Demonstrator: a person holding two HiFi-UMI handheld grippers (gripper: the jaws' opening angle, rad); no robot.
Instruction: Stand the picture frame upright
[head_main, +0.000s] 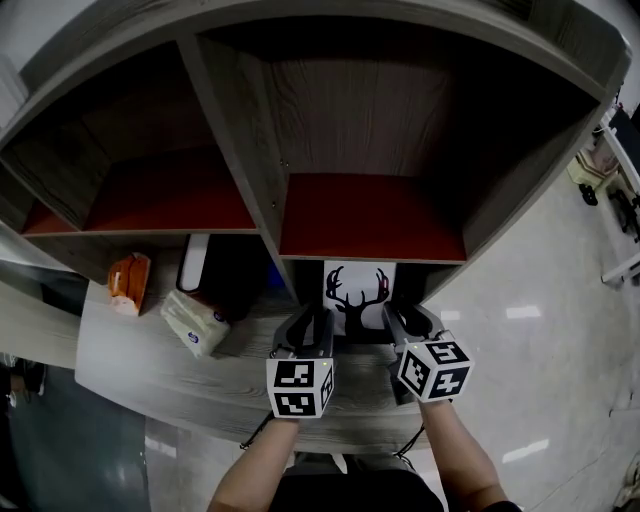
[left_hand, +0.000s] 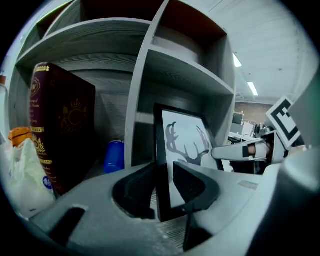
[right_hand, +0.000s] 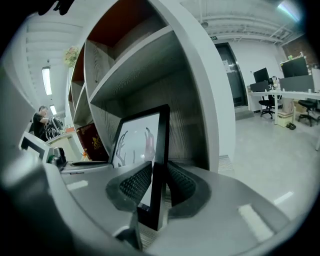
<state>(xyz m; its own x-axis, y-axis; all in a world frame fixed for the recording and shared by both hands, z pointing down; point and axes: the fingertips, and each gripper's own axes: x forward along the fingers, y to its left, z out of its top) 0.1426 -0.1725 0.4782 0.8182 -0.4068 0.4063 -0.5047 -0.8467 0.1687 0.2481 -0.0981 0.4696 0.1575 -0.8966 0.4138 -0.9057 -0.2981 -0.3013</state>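
- Left gripper: jaws clamped on left edge of picture frame.
- Frame: almost upright on desk, under red shelf, deer picture facing person.
- Right gripper: jaws clamped on frame's right edge.
- Could go wrong: back prop not seen. If prop not out, frame may fall flat when let go.
- One side let go first: frame may twist, slide.

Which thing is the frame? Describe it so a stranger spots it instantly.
Find the grey shelf unit on the table. In its bottom right bay sits the frame. It alone shows black antlers on white, unlike the red book next door.
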